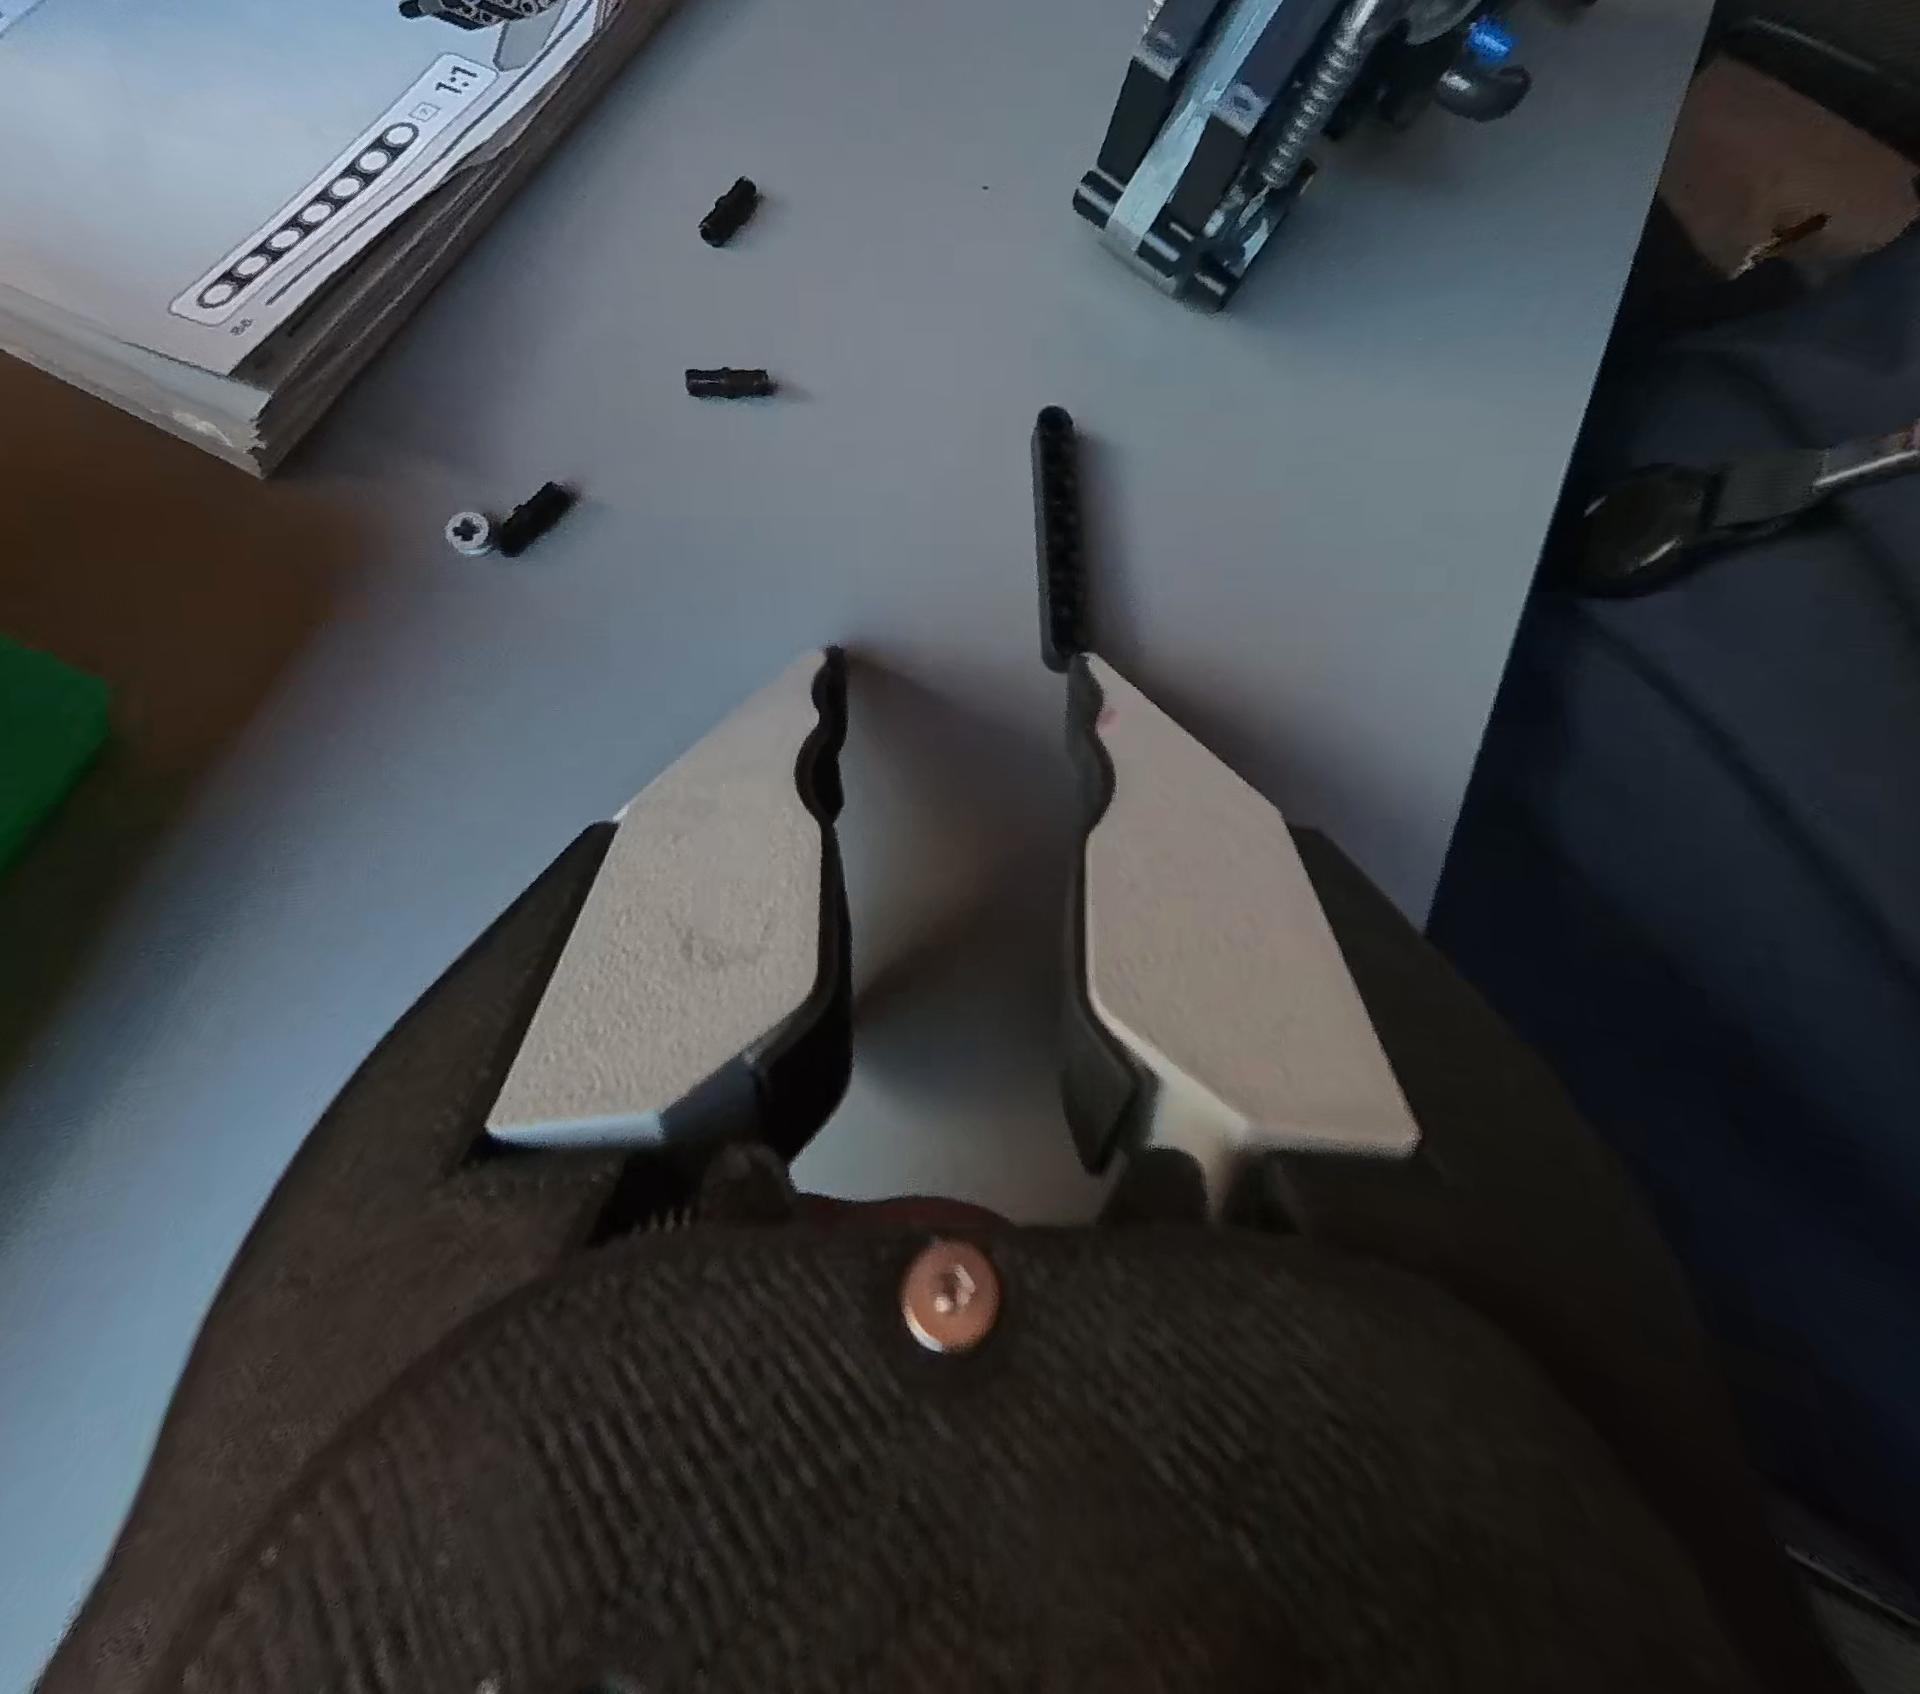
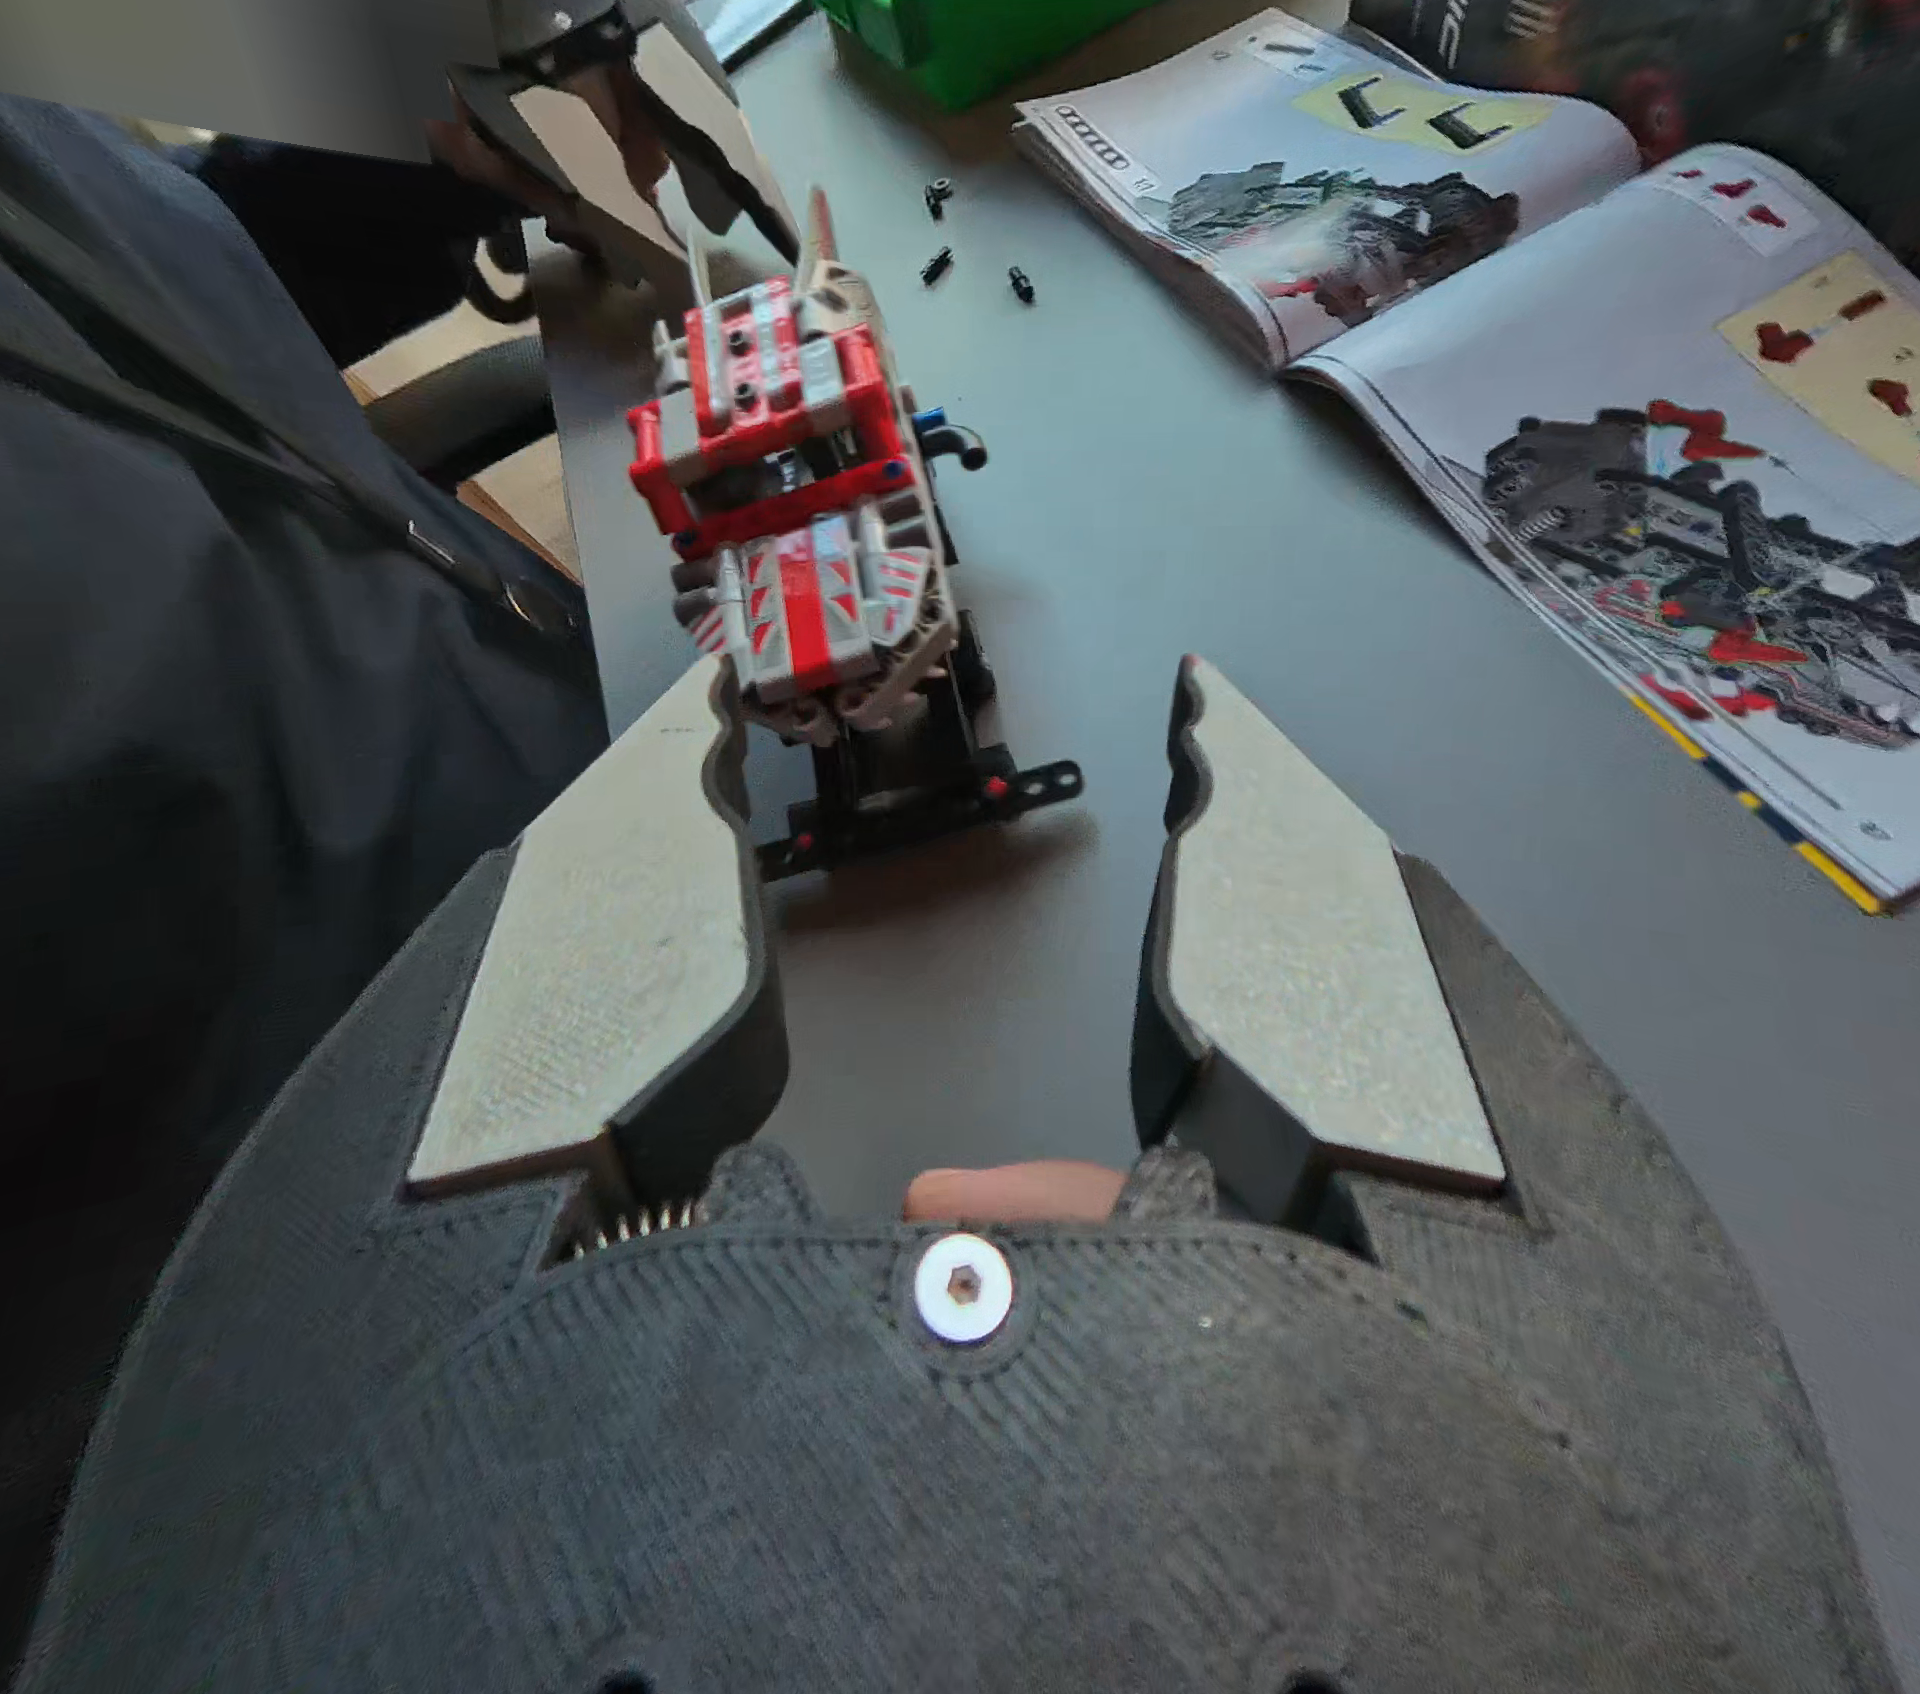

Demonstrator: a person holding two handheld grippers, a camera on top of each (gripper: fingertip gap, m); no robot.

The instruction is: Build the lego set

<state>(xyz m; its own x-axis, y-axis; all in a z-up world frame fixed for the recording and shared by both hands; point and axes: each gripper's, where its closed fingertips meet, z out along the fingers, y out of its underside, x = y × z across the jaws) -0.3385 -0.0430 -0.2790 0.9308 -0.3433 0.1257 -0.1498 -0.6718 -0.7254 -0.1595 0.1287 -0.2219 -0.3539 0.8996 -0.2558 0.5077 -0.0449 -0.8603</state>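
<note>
Gray table (image 1: pixel 935 34) holds the lego model (image 2: pixel 800 522), a black beam (image 1: pixel 1058 538) and 3 black pins (image 1: pixel 727 382). Left gripper (image 1: pixel 956 662) is spread apart just near the beam, holding nothing. Right gripper (image 2: pixel 951 678) is spread wide near the model, also holding nothing.

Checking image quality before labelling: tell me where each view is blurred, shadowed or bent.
Left wrist view: the manual and model are soft, the table edges bow, and the fingers cast shadow. Right wrist view: the model is slightly blurred, and the upper left is a smeared patch.
</note>
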